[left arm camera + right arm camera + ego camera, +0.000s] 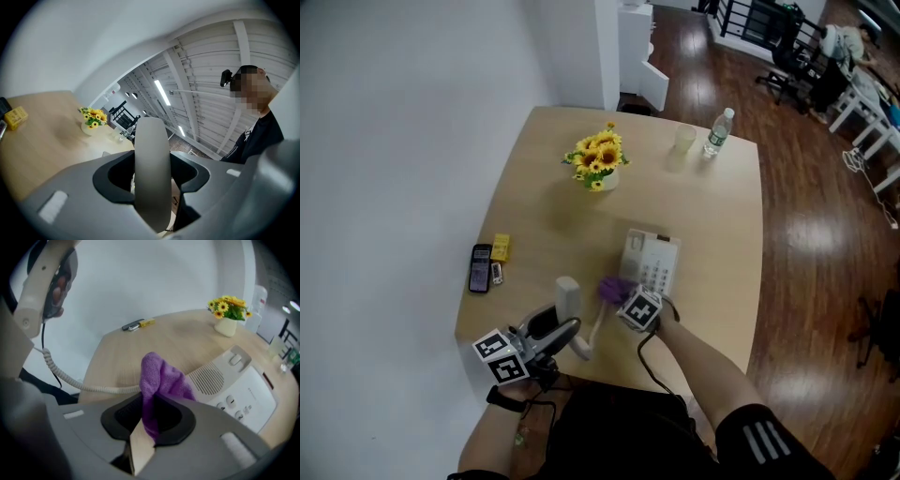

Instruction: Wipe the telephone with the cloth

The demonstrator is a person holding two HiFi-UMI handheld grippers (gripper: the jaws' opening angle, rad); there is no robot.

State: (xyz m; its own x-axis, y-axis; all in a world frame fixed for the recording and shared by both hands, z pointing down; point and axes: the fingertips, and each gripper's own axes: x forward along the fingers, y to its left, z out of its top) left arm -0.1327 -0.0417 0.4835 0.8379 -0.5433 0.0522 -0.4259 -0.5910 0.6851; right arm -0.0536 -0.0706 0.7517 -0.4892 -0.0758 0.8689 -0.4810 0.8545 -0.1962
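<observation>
The white telephone (651, 262) sits near the front middle of the pale wooden desk (712, 216), its keypad and speaker grille facing up, with its handset (568, 298) lifted off the base. Your right claw (150, 417) is clamped on a bunched purple cloth (161, 380), which sits at the telephone's left edge, beside the speaker grille. Your left claw (151, 187) is closed around the handset, holding it above the desk to the left of the base, while the coiled cord (79, 383) trails from it towards the telephone. Farther back on the desk stands a small white pot of yellow sunflowers (600, 159), and near the far edge a clear cup (684, 139) stands just beside a water bottle (719, 131). Along the left edge lie a dark mobile phone (480, 267) and a small yellow box (500, 247), close together and well apart from the telephone.
</observation>
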